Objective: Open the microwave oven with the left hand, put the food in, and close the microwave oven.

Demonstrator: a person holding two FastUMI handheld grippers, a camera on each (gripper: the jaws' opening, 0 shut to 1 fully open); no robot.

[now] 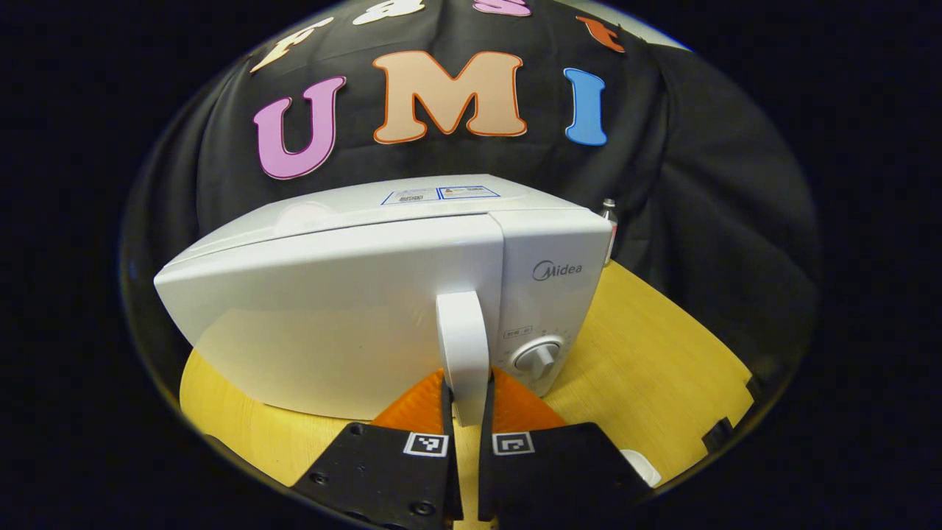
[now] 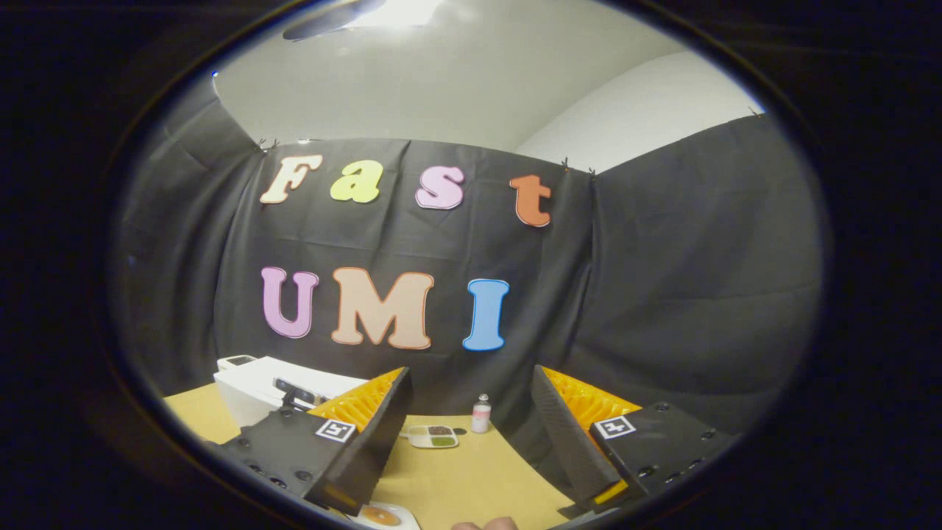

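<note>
Microwave handle [image 1: 464,346] btwn left fingers [image 1: 427,412] (pinched)

The microwave's handle [image 1: 464,353] has its lower end tucked between the left gripper [image 1: 469,412] fingers, so the tip's hidden. In the right gripper view, the microwave [image 2: 257,390] is partly blocked by a finger, the tray [image 2: 433,436] contents are too tiny to identify, and the plate [image 2: 383,517] at the bottom is cut off.
</note>
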